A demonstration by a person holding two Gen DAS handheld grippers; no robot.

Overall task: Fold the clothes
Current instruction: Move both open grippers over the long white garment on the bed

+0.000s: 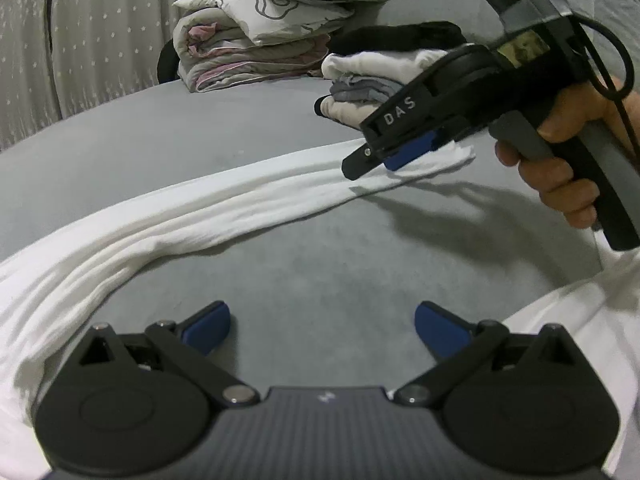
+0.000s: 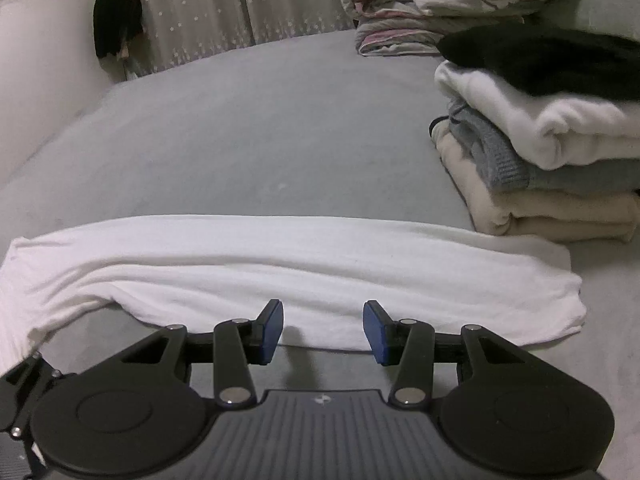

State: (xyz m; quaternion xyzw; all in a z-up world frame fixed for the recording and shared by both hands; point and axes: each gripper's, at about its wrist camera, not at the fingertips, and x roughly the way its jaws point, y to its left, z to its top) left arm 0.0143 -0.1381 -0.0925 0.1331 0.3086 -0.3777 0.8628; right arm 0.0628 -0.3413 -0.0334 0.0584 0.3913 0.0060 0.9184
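Left wrist: right hand (image 1: 568, 160) tilts right tool (image 1: 384, 156) onto white garment (image 1: 160, 232).

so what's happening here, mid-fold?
A person is folding laundry on a grey bed with two handheld grippers. A white garment lies stretched in a long band. The left gripper is wide open over bare sheet; the right gripper is open at the garment's near edge, gripping nothing. A stack of folded clothes sits beside it.
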